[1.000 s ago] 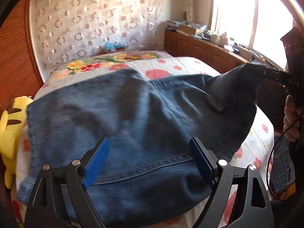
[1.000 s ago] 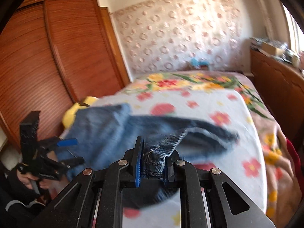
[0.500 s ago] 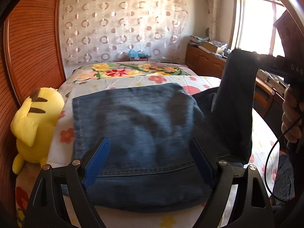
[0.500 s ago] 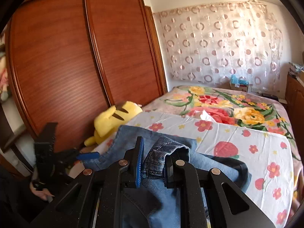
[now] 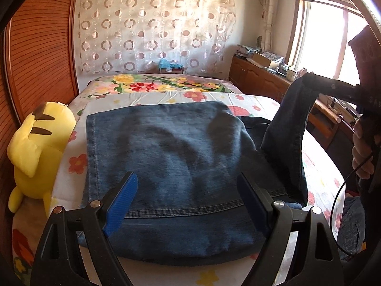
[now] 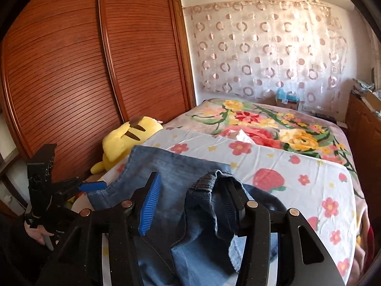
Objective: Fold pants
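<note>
**Operator:** What state were my tongs in?

**Instructor:** Your right tongs (image 6: 190,205) were opening. The denim waistband (image 6: 207,181) lay draped against the right-hand pad only, and the blue pad stood clear of it. Your left tongs (image 5: 188,202) stood spread wide, released, with nothing gripped, hovering above the near hem of the pants (image 5: 166,147).

**Operator:** Where were the pants?

**Instructor:** They lay folded flat on the bed (image 5: 319,166), beside the yellow plush toy (image 5: 35,147), with one end hanging from the right tongs.

**Operator:** How should I have finished the release?

**Instructor:** You needed to let the jaws part fully before withdrawing, so the fabric dropped squarely onto the folded stack without snagging.

**Operator:** And my hands?

**Instructor:** You held both tools pitched downward toward the bed, your right hand (image 5: 362,152) raised at the bed's window side.
</note>
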The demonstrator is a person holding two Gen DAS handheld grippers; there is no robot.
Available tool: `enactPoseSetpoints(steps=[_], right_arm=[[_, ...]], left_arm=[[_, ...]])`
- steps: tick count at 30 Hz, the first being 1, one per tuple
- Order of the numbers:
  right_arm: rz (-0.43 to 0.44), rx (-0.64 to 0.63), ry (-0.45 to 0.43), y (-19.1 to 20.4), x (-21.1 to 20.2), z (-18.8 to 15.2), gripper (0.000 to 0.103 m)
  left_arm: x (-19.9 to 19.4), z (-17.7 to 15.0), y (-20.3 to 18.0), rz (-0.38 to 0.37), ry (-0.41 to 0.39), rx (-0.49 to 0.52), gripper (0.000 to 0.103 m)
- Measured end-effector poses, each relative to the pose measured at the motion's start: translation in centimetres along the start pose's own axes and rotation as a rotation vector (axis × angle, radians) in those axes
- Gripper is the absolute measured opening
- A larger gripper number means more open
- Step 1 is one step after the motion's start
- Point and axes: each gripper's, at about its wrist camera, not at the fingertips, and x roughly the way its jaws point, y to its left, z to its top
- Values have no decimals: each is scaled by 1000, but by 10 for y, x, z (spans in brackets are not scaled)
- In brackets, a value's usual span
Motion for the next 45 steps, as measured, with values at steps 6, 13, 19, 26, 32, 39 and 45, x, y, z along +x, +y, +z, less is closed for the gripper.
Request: enactPoseSetpoints(steps=[6,13,19,26,32,39,45], right_arm=[[23,-4,28,5,-15,-12,54],[-26,9,139,1,5,-22,54],[-94,69,140,-17,12,-35,54],[-154,167,178,-37,26,-67,56],[-157,227,195,-43,39,-84,57],[-135,266,188,-59,40,-93,57],[-128,290,200,-64,42,-103,57]], left_arm=[[5,-1,-8,-11,11,6,86],[6,-2,-10,-16,16,8,86],[8,9,-15,-21,8,31,86],[13,36,-34,-82,-14,73,86],[18,51,-56,-106,-25,119,86],[27,63,-73,-107,-21,179,86],[34,67,-84,-144,-18,208,81]])
